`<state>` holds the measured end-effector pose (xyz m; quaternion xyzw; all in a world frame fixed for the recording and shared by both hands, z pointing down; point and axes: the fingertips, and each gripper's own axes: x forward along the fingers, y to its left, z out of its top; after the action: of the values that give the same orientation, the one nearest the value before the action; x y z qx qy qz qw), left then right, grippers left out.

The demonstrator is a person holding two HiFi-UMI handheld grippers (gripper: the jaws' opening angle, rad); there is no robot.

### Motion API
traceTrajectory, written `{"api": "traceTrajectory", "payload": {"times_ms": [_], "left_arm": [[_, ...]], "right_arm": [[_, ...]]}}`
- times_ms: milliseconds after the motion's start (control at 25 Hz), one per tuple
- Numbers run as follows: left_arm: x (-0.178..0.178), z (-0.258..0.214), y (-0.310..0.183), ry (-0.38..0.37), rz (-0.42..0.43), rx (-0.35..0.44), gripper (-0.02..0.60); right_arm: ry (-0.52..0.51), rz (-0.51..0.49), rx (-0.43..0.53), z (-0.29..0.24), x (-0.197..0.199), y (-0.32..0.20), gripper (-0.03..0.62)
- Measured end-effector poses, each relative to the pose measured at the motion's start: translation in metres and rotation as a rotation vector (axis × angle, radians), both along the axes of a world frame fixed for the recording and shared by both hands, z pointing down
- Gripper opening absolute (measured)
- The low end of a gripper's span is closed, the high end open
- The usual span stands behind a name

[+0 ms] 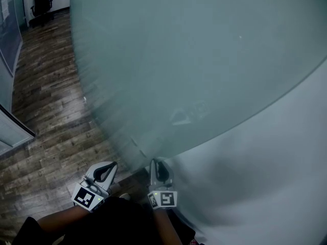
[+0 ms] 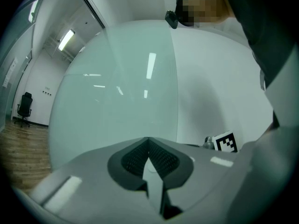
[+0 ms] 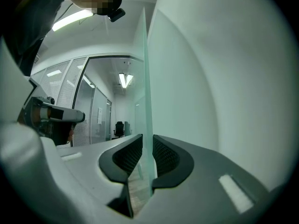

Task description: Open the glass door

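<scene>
Filling most of the head view from ten o'clock round to three: frosted glass door, smeared with blur along its lower left edge. Seen face-on from the left gripper view and edge-on, as a thin upright strip, from the right gripper view.

Off at four o'clock of the door, plain white wall. Off at eight o'clock, dark wood-plank floor.

At six o'clock in the head view, just under the door's lower corner: right gripper, pointing at twelve o'clock. Jaws set narrow on the door's edge, one pad against each face of the glass.

Beside it at its nine o'clock, apart from the glass: left gripper. Jaws closed tip to tip with nothing between them, aimed at the door's face.

Behind each gripper at six o'clock, a cube with square markers, left and right.

Far off at eleven o'clock on the floor, a black office chair.
</scene>
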<state>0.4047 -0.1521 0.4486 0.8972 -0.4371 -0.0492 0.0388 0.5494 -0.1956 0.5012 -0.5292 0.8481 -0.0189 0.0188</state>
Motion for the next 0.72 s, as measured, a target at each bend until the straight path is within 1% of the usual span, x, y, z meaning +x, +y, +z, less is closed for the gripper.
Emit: {"api": "traceTrajectory", "payload": {"times_ms": [400,520,720], "left_arm": [[0.005,0.002,-0.011,0.012,-0.019,0.006,0.0],[0.004,0.002,-0.015,0.013,-0.026,-0.003,0.0],[0.011,0.0,-0.019,0.004,-0.016,0.004,0.0]], "right_arm": [[-0.028,0.012,-0.01,0.001,0.014,-0.019,0.074],[-0.018,0.008,-0.006,0.002,0.014,-0.021,0.074],[0.018,-0.012,0.007,0.002,0.009,-0.019,0.073]]}}
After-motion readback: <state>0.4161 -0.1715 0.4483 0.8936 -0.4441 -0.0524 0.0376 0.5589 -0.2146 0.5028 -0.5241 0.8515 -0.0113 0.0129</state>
